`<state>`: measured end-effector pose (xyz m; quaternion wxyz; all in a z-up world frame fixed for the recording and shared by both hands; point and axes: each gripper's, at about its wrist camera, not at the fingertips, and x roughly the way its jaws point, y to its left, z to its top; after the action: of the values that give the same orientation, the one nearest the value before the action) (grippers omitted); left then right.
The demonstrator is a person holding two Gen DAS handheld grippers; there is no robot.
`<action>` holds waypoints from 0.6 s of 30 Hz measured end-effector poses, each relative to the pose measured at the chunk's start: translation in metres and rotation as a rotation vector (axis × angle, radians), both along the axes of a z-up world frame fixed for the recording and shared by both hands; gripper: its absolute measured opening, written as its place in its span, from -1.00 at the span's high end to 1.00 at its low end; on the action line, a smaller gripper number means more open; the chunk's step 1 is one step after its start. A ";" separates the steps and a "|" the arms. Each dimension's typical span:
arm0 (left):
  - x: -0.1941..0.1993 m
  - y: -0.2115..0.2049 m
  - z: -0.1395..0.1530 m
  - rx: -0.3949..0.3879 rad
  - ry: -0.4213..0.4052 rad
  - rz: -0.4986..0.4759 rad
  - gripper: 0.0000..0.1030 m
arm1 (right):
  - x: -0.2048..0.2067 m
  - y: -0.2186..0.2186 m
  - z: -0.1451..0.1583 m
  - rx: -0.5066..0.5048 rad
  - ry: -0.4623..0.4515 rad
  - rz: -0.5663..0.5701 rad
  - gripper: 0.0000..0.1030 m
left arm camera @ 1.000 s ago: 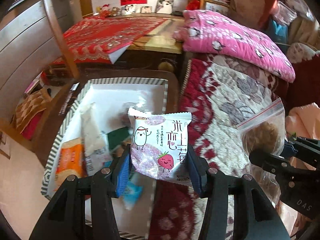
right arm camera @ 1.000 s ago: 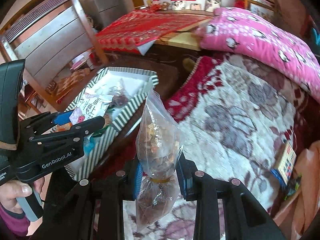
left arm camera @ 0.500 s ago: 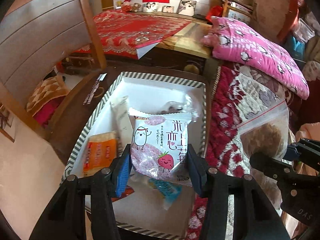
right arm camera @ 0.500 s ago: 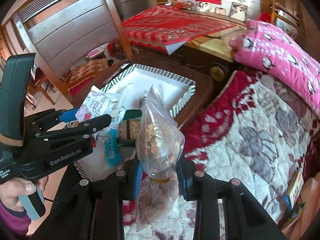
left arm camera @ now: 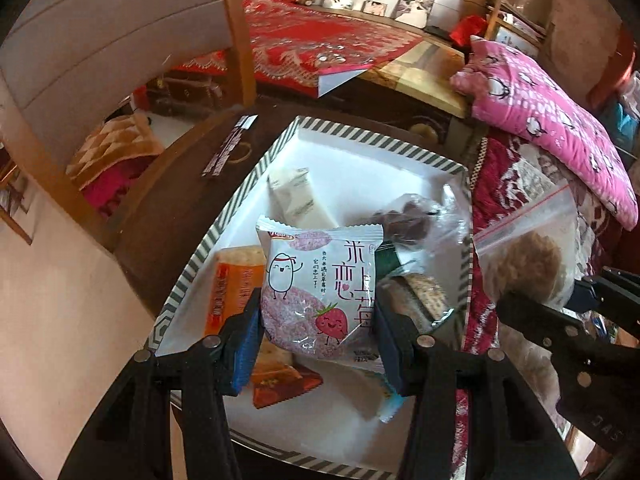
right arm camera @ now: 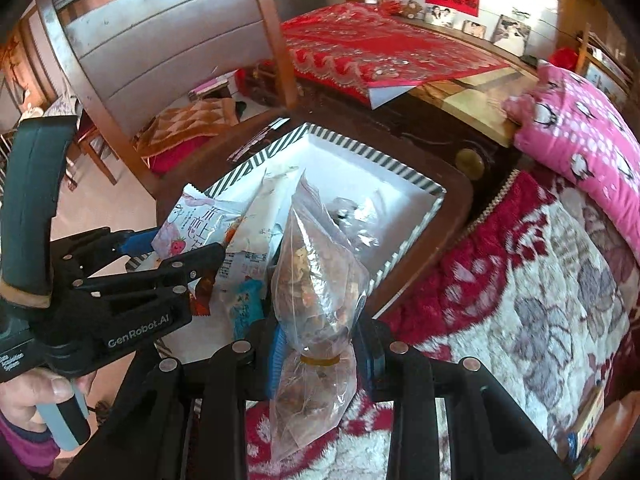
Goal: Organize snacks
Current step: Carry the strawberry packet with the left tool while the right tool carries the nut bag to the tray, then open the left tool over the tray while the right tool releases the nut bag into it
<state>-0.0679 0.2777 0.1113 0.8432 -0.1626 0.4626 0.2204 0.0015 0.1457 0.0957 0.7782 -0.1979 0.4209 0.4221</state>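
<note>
My left gripper (left arm camera: 316, 328) is shut on a white and pink strawberry rice-cake packet (left arm camera: 320, 288), held above the white tray (left arm camera: 360, 168) with its striped rim. In the right wrist view that same gripper (right arm camera: 176, 248) and packet (right arm camera: 188, 232) hang over the tray's (right arm camera: 384, 196) left part. My right gripper (right arm camera: 324, 352) is shut on a clear plastic bag of brown snacks (right arm camera: 316, 280), gripped near its rubber-banded neck, at the tray's near right edge. The bag (left arm camera: 524, 256) also shows at the right of the left wrist view. Several wrapped snacks lie in the tray.
The tray rests on a dark wooden table (left arm camera: 180, 208). A red and white floral blanket (right arm camera: 520, 288) lies to the right, with a pink pillow (right arm camera: 576, 136) behind. A wooden chair (right arm camera: 160, 52) stands beyond the table. A hand (right arm camera: 36, 396) holds the left gripper's handle.
Both grippers have travelled left from over the blanket to over the tray, each keeping its snack. The tray now lies more fully under the packet.
</note>
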 end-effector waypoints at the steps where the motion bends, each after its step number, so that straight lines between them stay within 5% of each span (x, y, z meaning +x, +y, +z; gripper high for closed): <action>1: -0.001 0.003 -0.001 -0.001 0.002 0.004 0.02 | 0.001 0.005 -0.002 -0.008 -0.002 0.004 0.37; 18: 0.002 0.026 -0.020 -0.017 0.035 0.045 0.02 | 0.015 0.074 -0.037 -0.184 -0.093 0.039 0.37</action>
<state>-0.0655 0.3038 0.0914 0.8283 -0.1762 0.4755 0.2385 0.0167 0.2194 0.0588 0.7670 -0.2960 0.4175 0.3869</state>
